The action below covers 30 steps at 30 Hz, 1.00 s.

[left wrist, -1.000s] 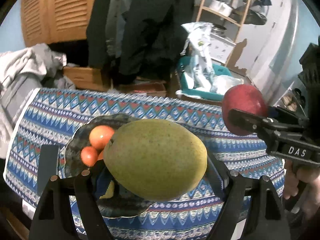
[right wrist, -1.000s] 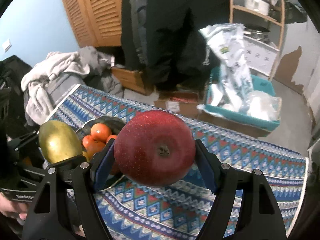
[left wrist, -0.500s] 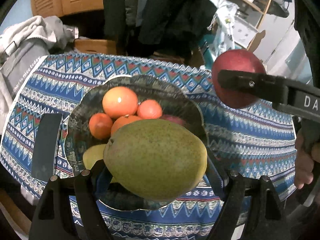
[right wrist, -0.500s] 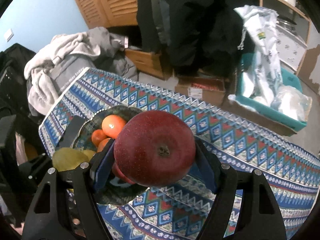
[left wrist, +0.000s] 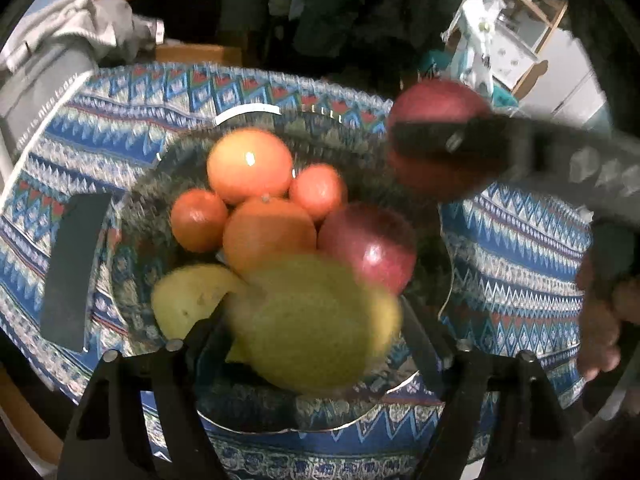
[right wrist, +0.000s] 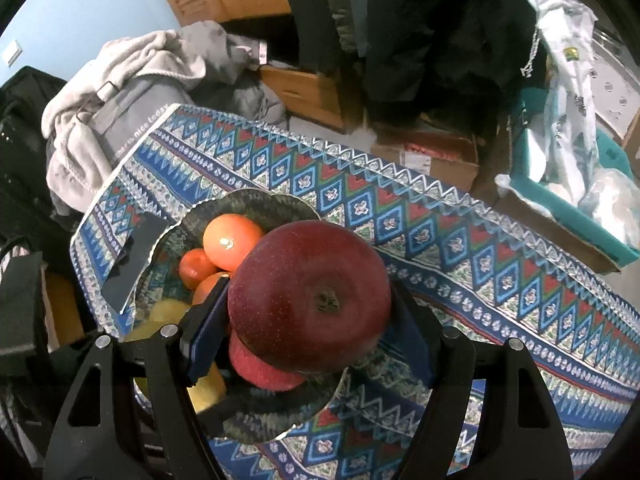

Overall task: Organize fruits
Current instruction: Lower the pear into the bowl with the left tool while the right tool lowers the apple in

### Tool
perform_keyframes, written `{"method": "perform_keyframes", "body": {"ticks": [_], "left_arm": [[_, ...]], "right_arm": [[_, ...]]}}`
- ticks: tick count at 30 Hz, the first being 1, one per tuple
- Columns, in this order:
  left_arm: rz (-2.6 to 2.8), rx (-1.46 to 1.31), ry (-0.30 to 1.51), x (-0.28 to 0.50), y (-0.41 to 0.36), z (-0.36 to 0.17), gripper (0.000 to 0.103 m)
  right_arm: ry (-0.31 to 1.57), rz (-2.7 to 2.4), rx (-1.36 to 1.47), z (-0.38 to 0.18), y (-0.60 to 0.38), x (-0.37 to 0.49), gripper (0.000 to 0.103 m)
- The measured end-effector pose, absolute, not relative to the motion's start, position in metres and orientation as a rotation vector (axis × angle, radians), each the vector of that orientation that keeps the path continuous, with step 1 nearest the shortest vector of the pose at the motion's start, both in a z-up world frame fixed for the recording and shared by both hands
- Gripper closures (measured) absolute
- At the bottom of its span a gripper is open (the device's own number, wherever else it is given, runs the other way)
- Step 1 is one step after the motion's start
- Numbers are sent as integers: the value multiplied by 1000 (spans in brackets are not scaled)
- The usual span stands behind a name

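A dark glass bowl on the patterned tablecloth holds several oranges, a red apple and a yellow fruit. My left gripper has a green-yellow mango between its fingers, low over the bowl's near side; its jaws are closing and the mango is blurred. My right gripper is shut on a dark red apple, hanging over the bowl's right part. That apple also shows in the left wrist view.
A flat black object lies on the cloth left of the bowl. A hand holds the right tool. Beyond the table are a clothes pile, cardboard boxes and a teal bin.
Both grippers have come down and in over the bowl. The mango now looks smaller and lower between the left fingers. The held apple has moved from beside the bowl to above it.
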<state>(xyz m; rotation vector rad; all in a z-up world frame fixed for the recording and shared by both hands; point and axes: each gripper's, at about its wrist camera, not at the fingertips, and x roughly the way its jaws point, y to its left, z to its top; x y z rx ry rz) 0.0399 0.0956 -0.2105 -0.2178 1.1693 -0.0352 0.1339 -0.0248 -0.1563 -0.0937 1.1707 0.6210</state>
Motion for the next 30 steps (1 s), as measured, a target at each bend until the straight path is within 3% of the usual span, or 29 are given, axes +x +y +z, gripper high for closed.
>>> {"method": "perform_keyframes", "body": {"ticks": [30], "left_arm": [[220, -463, 1063, 36, 211, -185, 23]], "right_arm": [[1193, 714, -180, -172, 29, 128, 26]]}}
